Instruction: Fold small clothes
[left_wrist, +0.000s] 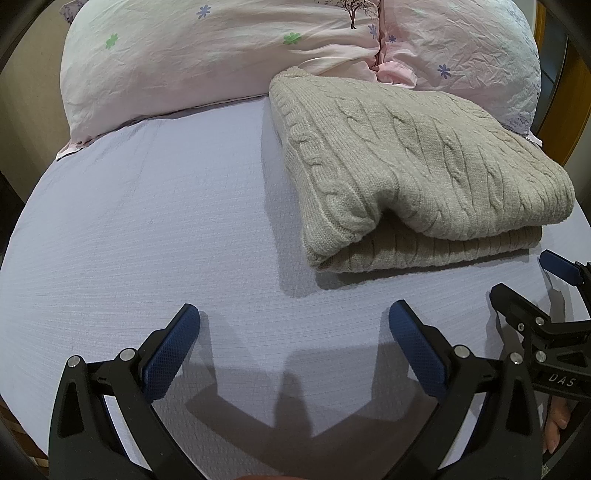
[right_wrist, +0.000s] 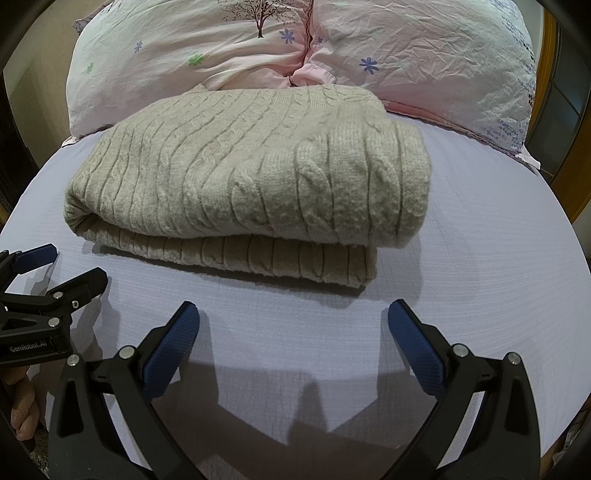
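A beige cable-knit sweater (left_wrist: 413, 162) lies folded in layers on the lilac bed sheet (left_wrist: 147, 229); it also shows in the right wrist view (right_wrist: 243, 177). My left gripper (left_wrist: 294, 314) is open and empty, hovering over the sheet in front and to the left of the sweater. My right gripper (right_wrist: 294, 314) is open and empty, just in front of the sweater's near edge. The right gripper shows at the right edge of the left wrist view (left_wrist: 528, 280), and the left gripper shows at the left edge of the right wrist view (right_wrist: 62, 266).
Two pink floral pillows (left_wrist: 207, 55) (right_wrist: 424, 59) lie against the head of the bed, behind the sweater and touching its far edge. A wooden frame (left_wrist: 557, 122) runs along the right side. Bare sheet stretches to the left of the sweater.
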